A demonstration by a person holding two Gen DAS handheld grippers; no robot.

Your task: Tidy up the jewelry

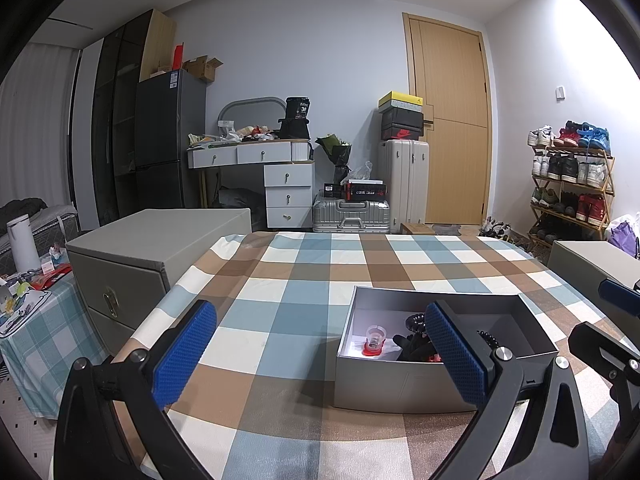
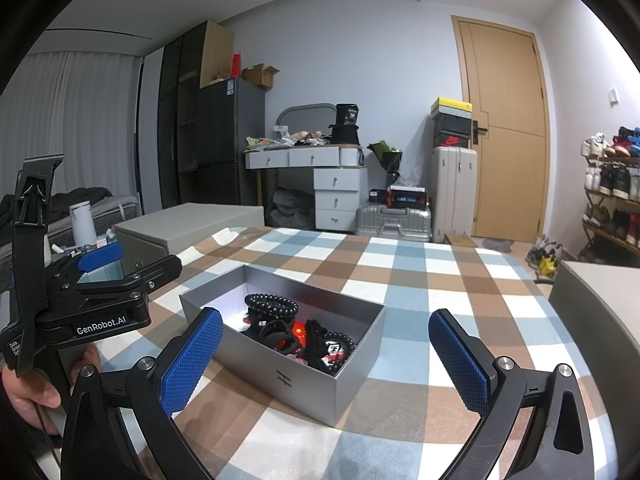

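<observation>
An open grey box (image 1: 400,384) stands on the checked tablecloth (image 1: 280,292), right of centre in the left wrist view. Inside lie a clear ring holder on a red base (image 1: 374,342) and black bead bracelets (image 1: 416,320). My left gripper (image 1: 320,354) is open and holds nothing; its right finger overlaps the box's near edge. In the right wrist view the box (image 2: 280,376) holds coiled black bracelets (image 2: 272,304), a red piece (image 2: 298,332) and a black beaded band (image 2: 338,350). My right gripper (image 2: 326,360) is open and holds nothing, just short of the box.
The left gripper (image 2: 148,258) shows at the left of the right wrist view, held by a hand (image 2: 32,392). Grey storage chests (image 1: 152,248) (image 1: 592,256) flank the table. A low side table with a white bottle (image 1: 22,244) stands at the left.
</observation>
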